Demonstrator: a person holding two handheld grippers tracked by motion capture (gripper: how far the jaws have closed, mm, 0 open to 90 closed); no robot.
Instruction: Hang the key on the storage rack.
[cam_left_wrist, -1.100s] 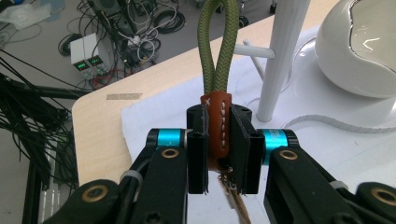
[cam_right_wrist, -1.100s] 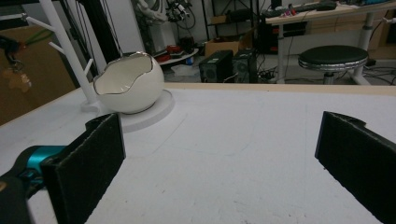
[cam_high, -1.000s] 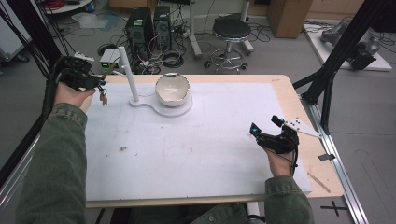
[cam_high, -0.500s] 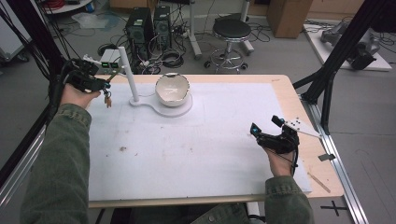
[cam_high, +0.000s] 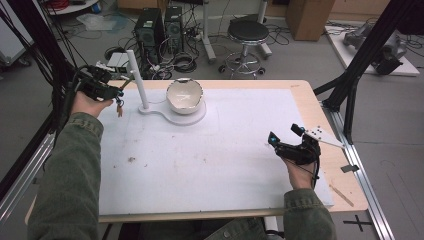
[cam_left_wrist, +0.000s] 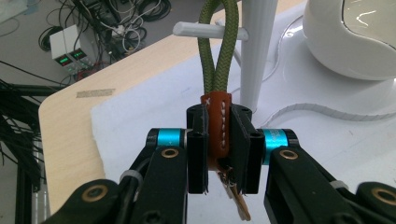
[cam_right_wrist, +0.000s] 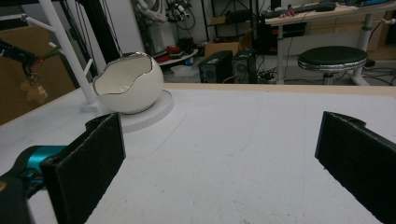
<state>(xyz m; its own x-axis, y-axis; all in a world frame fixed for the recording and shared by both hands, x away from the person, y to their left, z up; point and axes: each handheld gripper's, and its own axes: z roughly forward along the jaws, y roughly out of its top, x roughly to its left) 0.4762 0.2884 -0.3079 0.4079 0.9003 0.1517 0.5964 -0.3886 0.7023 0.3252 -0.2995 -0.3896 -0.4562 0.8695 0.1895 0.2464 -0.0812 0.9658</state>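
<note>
Left gripper view showed the keychain (cam_left_wrist: 215, 122) clamped at its leather tab in the left gripper (cam_left_wrist: 219, 154), its green loop (cam_left_wrist: 216, 46) reaching up around the peg (cam_left_wrist: 205, 31) just ahead. Lifting straight along the peg would likely clear it cleanly. The post (cam_left_wrist: 254, 51) stood close right; the bowl (cam_left_wrist: 350, 37) beyond. The right gripper (cam_right_wrist: 219, 163) rested wide, well apart.

A round black stool (cam_high: 248, 33) is seen on the grey floor (cam_high: 300, 60); two computer towers (cam_high: 160, 27) and tangled cables (cam_high: 182, 62) are placed left of it.
</note>
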